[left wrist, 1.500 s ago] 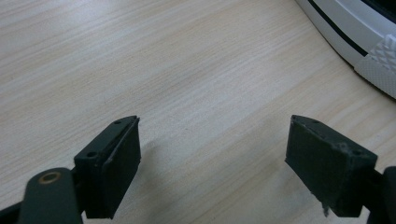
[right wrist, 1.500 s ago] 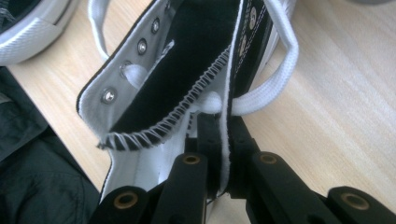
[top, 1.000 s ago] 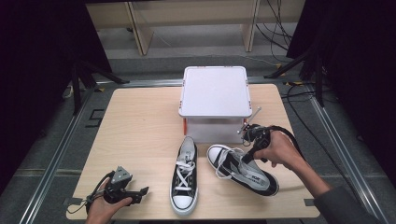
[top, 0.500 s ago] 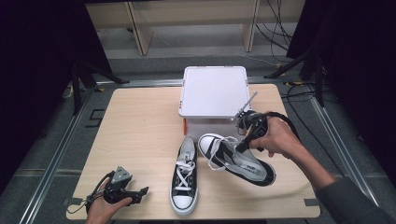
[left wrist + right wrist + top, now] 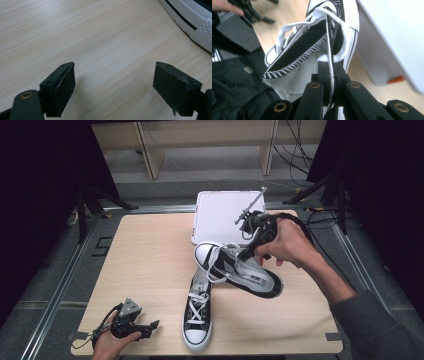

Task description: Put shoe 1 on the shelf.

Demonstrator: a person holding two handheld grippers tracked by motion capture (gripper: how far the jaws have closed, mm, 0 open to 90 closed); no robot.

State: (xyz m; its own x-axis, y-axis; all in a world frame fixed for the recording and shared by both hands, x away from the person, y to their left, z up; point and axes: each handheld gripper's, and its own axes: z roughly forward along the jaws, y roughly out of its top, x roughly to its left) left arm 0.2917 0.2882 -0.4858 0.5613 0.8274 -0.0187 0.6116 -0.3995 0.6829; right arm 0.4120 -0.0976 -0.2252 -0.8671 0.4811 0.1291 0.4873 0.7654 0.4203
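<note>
While my right gripper (image 5: 248, 251) pinches the side wall of one shoe (image 5: 239, 270), that shoe hangs in the air in the middle of the high view, its toe pointing to the upper left and its heel low on the right. In the right gripper view the jaws are squeezed tight on the thin edge of the shoe (image 5: 312, 47), right by the laces. The other shoe (image 5: 196, 312) lies flat on the table (image 5: 145, 265), lower in the frame, toe toward the bottom edge. The white box (image 5: 220, 215) with its lid on sits just behind the lifted shoe, near the top middle.

My left gripper (image 5: 150, 327) rests at the lower left of the high view, and its jaws stand wide apart with nothing between them, just bare wood.

I think I am in the lifting step. Next I must carry the shoe without letting the thin edge slip out, and the box lid looks closed, so my free gripper may have to help first.
</note>
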